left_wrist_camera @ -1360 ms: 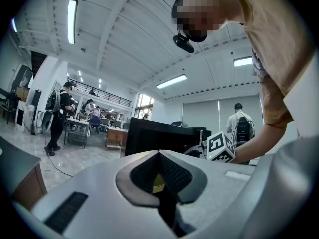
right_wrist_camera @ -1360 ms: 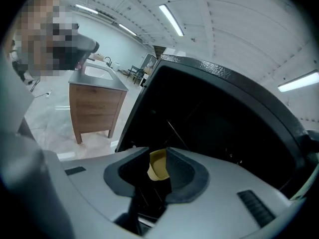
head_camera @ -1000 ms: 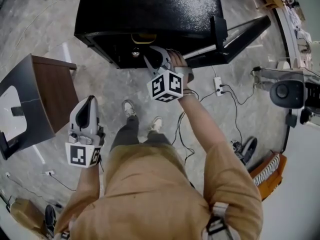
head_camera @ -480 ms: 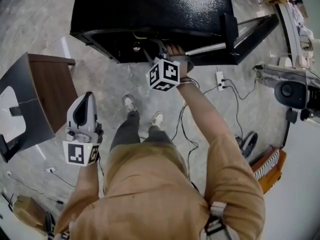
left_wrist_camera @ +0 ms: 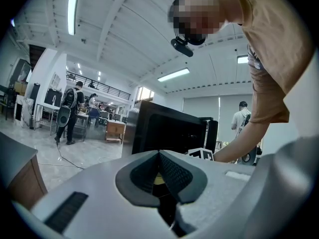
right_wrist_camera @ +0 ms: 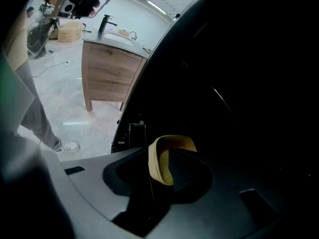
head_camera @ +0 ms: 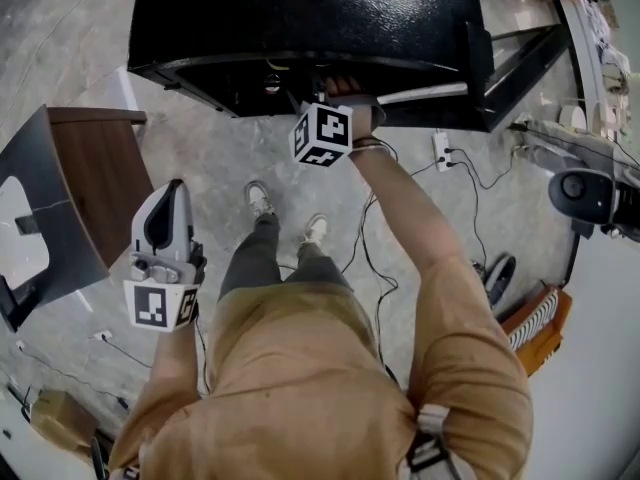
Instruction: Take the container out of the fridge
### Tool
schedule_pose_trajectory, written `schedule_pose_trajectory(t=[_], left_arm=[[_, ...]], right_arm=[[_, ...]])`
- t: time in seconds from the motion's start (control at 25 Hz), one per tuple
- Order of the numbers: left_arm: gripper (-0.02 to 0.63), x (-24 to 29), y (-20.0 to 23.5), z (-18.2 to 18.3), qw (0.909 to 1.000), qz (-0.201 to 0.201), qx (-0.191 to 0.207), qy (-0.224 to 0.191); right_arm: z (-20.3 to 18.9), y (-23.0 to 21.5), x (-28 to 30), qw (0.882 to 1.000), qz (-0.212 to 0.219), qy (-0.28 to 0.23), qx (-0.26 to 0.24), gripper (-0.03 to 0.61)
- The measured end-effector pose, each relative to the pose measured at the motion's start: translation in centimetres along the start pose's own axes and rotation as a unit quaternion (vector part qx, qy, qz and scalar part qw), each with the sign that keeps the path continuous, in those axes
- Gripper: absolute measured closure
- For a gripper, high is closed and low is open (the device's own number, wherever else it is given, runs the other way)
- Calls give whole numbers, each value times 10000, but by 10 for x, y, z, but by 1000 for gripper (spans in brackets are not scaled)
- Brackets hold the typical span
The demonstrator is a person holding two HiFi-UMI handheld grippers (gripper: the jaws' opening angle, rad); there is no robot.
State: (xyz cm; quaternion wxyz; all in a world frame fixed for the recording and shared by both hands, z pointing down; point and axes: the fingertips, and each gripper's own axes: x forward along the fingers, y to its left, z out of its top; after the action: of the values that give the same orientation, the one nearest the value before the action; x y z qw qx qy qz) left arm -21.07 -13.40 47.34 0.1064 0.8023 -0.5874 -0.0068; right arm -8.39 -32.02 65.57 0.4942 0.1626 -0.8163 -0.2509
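Inside the black fridge, the right gripper is straddling one wall of the yellow container, its jaws having just been opening and not yet pressing. Next, it needs closing and drawing out. The left gripper is idling, jaws together.

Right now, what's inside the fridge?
A yellow container, one wall between the right tool's jaws, which have just been opening. Rest of the fridge is too dark to see.

The fridge stands far, the counter at its near left. My right gripper reaches into the fridge, its jaws just opening wider with a wall of the container between them; my left gripper hangs near, right of the counter
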Motion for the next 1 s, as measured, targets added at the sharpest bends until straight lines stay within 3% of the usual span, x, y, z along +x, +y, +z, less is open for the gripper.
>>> schedule_pose_trajectory(t=[1.0], left_arm=[[612,13,23,-17,9999,49,-106,127]], right_arm=[[-20,7,61,9976,331,468,-394,468]])
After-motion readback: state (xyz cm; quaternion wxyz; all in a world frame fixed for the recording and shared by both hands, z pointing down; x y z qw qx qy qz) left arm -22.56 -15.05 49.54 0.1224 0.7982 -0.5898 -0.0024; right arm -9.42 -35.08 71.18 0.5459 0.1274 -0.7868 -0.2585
